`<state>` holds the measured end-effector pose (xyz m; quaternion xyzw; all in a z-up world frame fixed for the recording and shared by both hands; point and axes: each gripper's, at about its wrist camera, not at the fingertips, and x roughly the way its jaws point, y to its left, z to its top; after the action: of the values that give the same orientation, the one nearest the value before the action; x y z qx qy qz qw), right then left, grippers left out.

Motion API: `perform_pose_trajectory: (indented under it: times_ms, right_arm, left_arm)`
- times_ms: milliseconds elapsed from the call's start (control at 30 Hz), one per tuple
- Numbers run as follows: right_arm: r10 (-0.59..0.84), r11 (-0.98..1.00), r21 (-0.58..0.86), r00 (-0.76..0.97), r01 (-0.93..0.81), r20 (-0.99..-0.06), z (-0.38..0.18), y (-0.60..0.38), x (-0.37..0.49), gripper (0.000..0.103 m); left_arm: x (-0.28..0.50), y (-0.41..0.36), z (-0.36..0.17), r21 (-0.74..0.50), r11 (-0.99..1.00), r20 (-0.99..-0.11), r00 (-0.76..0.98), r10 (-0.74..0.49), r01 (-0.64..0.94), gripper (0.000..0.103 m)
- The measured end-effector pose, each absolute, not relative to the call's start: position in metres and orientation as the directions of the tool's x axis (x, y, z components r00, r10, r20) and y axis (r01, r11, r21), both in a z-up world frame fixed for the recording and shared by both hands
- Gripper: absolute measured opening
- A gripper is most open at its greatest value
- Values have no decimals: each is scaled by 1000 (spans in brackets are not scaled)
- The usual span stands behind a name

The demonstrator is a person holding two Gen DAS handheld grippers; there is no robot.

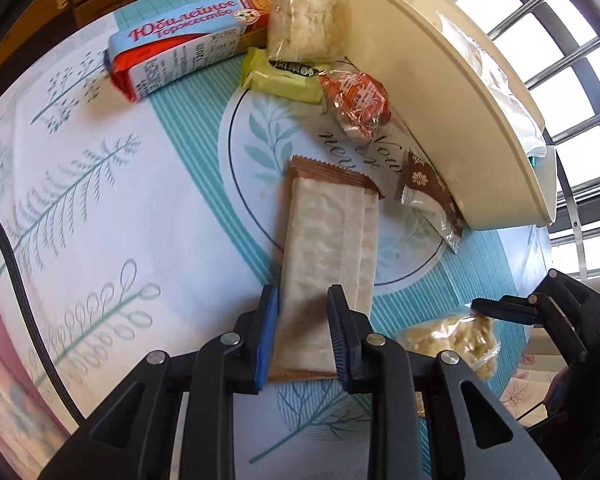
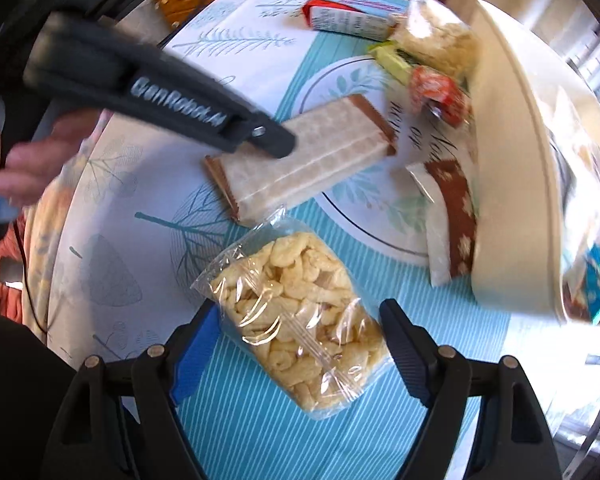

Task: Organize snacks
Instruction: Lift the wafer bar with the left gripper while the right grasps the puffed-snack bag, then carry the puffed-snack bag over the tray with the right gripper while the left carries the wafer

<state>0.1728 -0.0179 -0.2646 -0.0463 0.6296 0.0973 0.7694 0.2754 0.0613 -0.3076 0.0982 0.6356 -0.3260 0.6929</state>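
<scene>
On the desk (image 1: 148,216), right in front of your left gripper (image 1: 303,334), lies the long wafer pack (image 1: 328,256); its near end sits between the two blue-padded jaws, which stand parted on either side of it, not visibly pressing the wrapper. Your right gripper (image 2: 296,344) is spread wide over the clear bag of puffed snacks (image 2: 296,316), one jaw on each side of the bag and neither touching it as far as you can see (the bag's far corner lies just beside the wafer pack's near edge).

Beyond the wafer pack, a row of snacks lines the wall of the cream tray (image 1: 432,92): a brown-and-clear sachet (image 1: 428,196) touching the tray, an orange wrapped sweet (image 1: 356,100), a pale green bar (image 1: 284,78), a bag of white crumbly pieces (image 1: 304,20), and the blue-and-red biscuit pack (image 1: 180,50) farthest out. More wrapped items lie inside the tray, though you cannot make them out clearly.

To your left of the wafer pack the patterned cloth is bare, out to the desk's rounded edge, where a black cable (image 1: 16,280) runs. To the right the tray wall closes things in, and the desk's near edge runs close behind the bag of puffed snacks.
</scene>
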Motion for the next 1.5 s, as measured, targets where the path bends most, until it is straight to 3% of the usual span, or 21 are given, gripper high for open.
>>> perform_pose_trajectory:
  times_ms: [333, 433, 567, 633, 1100, 1300, 1400, 1500]
  right_arm:
    - [84, 995, 71, 235, -64, -968, -251, -45, 148, 80]
    - [86, 996, 86, 245, -8, -966, -250, -56, 140, 80]
    - [83, 994, 99, 252, 53, -964, -253, -68, 136, 80]
    - [75, 992, 98, 256, 77, -964, -250, -75, 130, 80]
    - [78, 985, 118, 283, 126, -956, -221, -119, 110, 80]
    - [122, 988, 144, 284, 56, -951, -205, -132, 118, 80]
    - [138, 988, 152, 286, 26, -948, -198, -141, 126, 80]
    - [146, 988, 153, 295, 1, -944, -191, -149, 132, 80]
  left_arm:
    - [210, 64, -303, -238, 801, -959, -3, -283, 550, 36]
    - [210, 53, -305, -238, 803, -959, 0, -284, 546, 50]
    - [200, 36, -305, -212, 801, -965, 9, -261, 559, 56]
    - [204, 21, -306, -189, 800, -971, 13, -239, 570, 64]
    - [197, -46, -317, 51, 829, -990, 135, -30, 557, 66]
    - [228, -63, -307, 28, 858, -992, 122, -41, 514, 66]
    - [237, -61, -302, 9, 881, -992, 118, -53, 473, 57]
    - [248, -53, -303, 10, 890, -991, 122, -52, 456, 56]
